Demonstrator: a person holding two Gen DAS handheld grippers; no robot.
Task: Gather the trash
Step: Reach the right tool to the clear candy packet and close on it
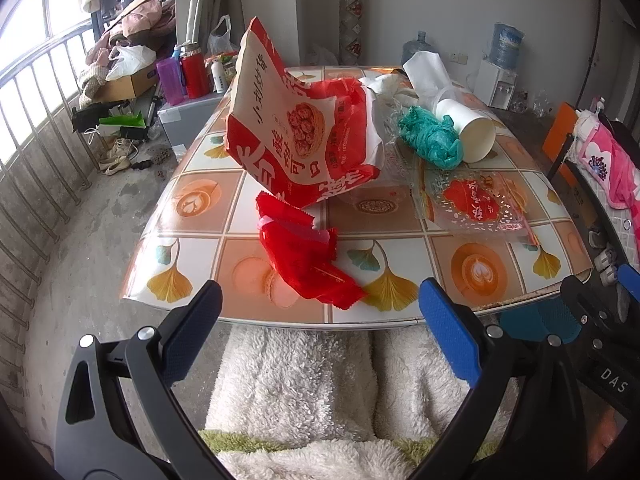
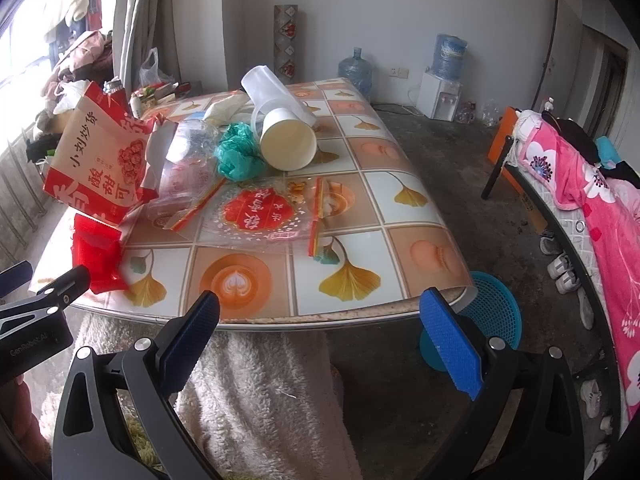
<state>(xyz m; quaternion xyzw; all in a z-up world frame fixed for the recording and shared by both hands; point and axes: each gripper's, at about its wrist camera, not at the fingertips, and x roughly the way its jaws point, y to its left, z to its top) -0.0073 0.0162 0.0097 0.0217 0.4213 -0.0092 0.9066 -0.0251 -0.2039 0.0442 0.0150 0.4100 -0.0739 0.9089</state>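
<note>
Left wrist view: the left gripper (image 1: pixel 320 328) hangs spread wide and empty, just short of the near edge of the table (image 1: pixel 404 252). A red wrapper (image 1: pixel 304 256) lies crumpled on the table's near edge, right ahead of the fingers. Behind it a big paper bag (image 1: pixel 296 132) stands tilted (red print, nuts pictured). Right of the bag lie a green bag (image 1: pixel 430 140), a tipped paper cup (image 1: pixel 468 130) and a flat clear bag (image 1: pixel 476 204).

Right wrist view: the right gripper (image 2: pixel 320 328) is likewise spread and holds nothing, just off the table (image 2: pixel 400 184) edge. The clear bag (image 2: pixel 264 212) lies mid-table; the cup (image 2: pixel 288 144) and green bag (image 2: pixel 236 156) sit behind it, the paper bag (image 2: pixel 100 160) and wrapper (image 2: pixel 98 256) at the table's left. A blue basket (image 2: pixel 492 312) stands on the floor beside the table's near right corner.
</note>
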